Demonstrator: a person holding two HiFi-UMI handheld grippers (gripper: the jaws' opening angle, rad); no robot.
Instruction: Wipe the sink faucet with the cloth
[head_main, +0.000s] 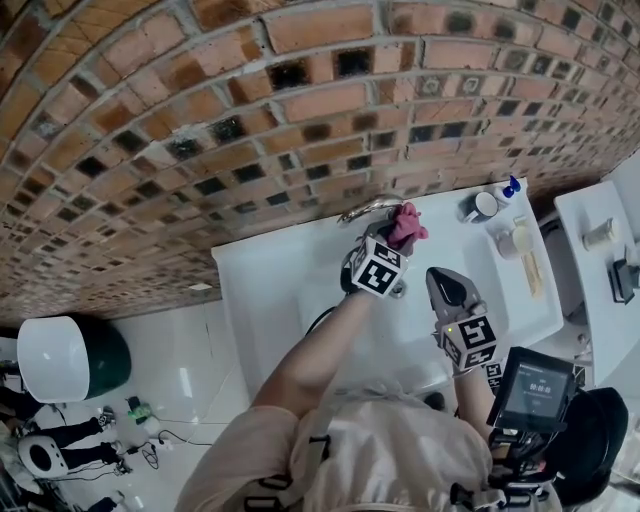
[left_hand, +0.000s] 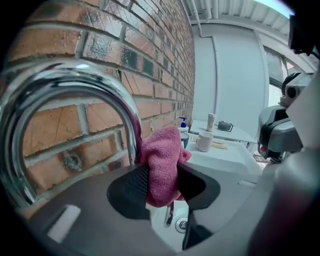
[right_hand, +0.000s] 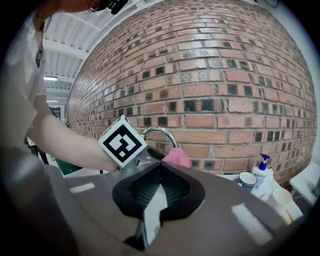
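The chrome faucet (head_main: 366, 209) arches out from the brick wall over the white sink (head_main: 262, 290). My left gripper (head_main: 400, 240) is shut on a pink cloth (head_main: 407, 226) right beside the spout. In the left gripper view the cloth (left_hand: 162, 165) bulges between the two jaws and lies against the down-turned end of the faucet (left_hand: 129, 117). My right gripper (head_main: 438, 277) hovers over the basin, nearer to me and to the right, and touches nothing. In its own view the right gripper (right_hand: 159, 167) has its pads together with nothing between them, and it looks toward the faucet (right_hand: 161, 132) and the cloth (right_hand: 177, 157).
A mug (head_main: 482, 206), a blue-topped soap bottle (head_main: 508, 188) and a pale cup (head_main: 518, 240) stand on the sink's right ledge. The drain (left_hand: 181, 225) lies below the cloth. A brick wall (head_main: 300, 100) backs the sink. A white side table (head_main: 598, 272) is at the right, a green bin (head_main: 72, 357) at the left.
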